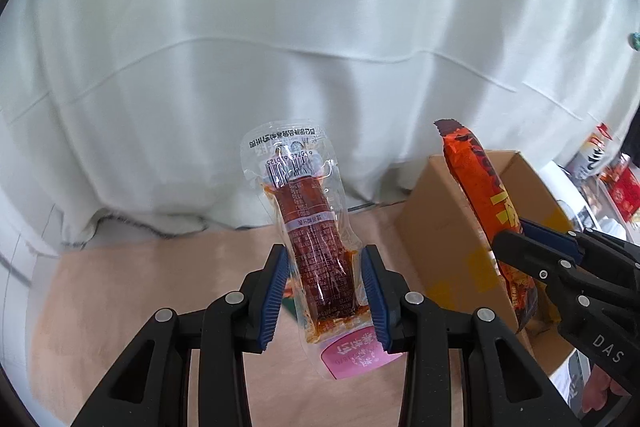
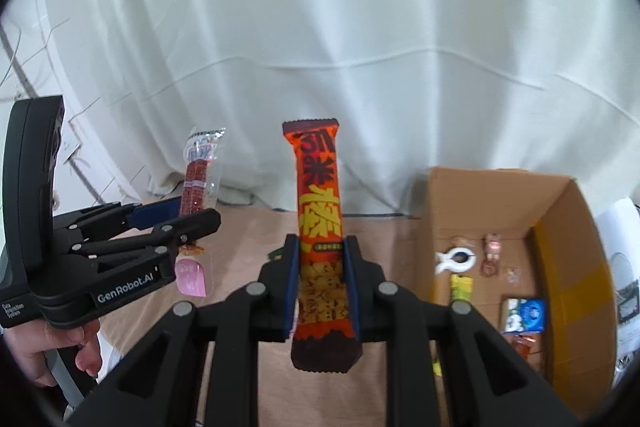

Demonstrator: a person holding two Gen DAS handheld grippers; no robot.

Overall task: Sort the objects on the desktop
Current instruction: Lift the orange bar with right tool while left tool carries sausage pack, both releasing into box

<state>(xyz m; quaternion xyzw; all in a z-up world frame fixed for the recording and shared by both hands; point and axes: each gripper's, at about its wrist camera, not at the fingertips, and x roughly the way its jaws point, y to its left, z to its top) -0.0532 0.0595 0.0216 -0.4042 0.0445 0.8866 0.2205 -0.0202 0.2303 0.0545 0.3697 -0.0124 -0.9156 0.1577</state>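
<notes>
Trouble could come from our slippery see-through sausage packet with the pink end (image 1: 320,247). Our left gripper (image 1: 326,293) squeezes only its lower part, so the oily plastic might slide out and fall on the tan table (image 1: 140,287). It stands tall, barcode end up, above the table. Our right gripper (image 2: 322,287) pinches the long orange snack bar (image 2: 320,239) near its bottom. This one points up too. It could tip and miss the brown cardboard box (image 2: 560,211) just beside it.
</notes>
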